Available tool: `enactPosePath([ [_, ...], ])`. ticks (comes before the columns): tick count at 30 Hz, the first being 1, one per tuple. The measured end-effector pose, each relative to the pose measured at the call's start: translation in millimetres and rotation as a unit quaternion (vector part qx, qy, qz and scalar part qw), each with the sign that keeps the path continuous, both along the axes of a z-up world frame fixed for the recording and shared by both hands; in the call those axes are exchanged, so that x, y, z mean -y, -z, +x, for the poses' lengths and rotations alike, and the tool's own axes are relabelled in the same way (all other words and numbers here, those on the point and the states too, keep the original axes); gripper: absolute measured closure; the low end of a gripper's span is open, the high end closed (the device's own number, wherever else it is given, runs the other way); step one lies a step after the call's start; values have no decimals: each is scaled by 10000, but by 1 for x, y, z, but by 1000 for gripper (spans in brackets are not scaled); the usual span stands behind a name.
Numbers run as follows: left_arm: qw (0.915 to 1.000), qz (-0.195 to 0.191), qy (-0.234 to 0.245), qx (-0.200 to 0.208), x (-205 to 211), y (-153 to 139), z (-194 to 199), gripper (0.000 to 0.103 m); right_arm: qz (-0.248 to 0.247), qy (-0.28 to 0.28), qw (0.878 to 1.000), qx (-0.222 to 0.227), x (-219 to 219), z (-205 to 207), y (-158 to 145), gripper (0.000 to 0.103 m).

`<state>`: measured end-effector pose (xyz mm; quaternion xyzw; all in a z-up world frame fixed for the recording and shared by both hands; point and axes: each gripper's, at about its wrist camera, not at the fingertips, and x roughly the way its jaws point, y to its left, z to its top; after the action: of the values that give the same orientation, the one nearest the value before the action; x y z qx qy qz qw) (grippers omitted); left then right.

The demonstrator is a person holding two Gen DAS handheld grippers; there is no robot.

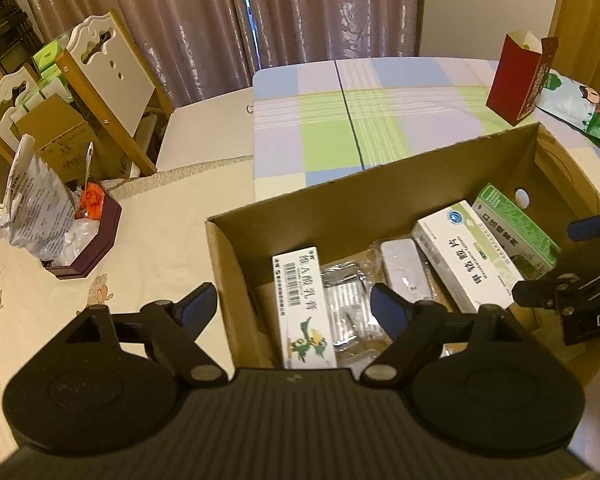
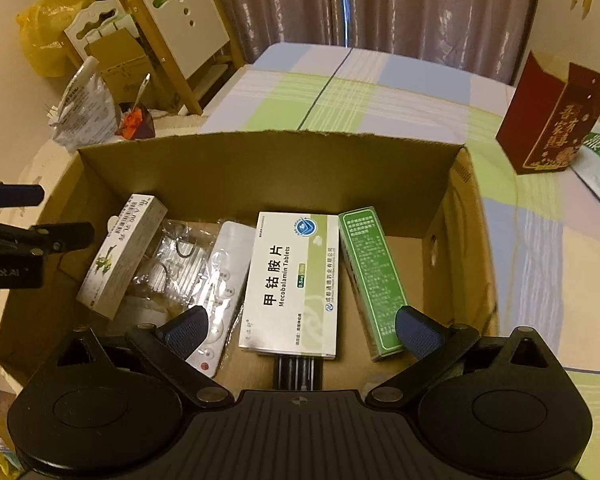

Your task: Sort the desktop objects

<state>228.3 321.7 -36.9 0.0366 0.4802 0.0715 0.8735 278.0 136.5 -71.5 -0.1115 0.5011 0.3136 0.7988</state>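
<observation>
Both claws spread, empty, above cardboard box (image 2: 260, 168). Right claw (image 2: 302, 334) straddles white pill box (image 2: 292, 280), long axis pointing away; left claw (image 1: 294, 308) over frog-print box (image 1: 306, 308).

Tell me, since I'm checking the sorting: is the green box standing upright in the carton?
No, the green box lies flat in the carton.

Warm, yellowish indoor light is filling both views — fairly dim, with no hard shadows. A thin strip of daylight is showing between the curtains (image 1: 260, 20). The fisheye lens is bending straight lines near the edges, and the corners are going black. Fine print on the boxes (image 2: 292, 280) is looking slightly soft.
</observation>
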Motion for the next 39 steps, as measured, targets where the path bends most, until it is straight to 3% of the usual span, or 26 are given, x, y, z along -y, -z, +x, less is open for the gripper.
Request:
enactPosePath([
  [10,9996,-30,-241,155,21,-16,-26,18,16,128,9995,293,18,-19,-23,1],
  [19,9987,-164,-370,302,41,-28,-55,16,227,148,9994,237,40,-36,-34,1],
  [31,9968,-208,-650,419,74,-40,-93,16,212,-16,9983,542,68,-64,-53,1],
  [39,9948,-260,-875,463,91,-43,-116,16,191,-176,9983,519,88,-78,-54,1],
])
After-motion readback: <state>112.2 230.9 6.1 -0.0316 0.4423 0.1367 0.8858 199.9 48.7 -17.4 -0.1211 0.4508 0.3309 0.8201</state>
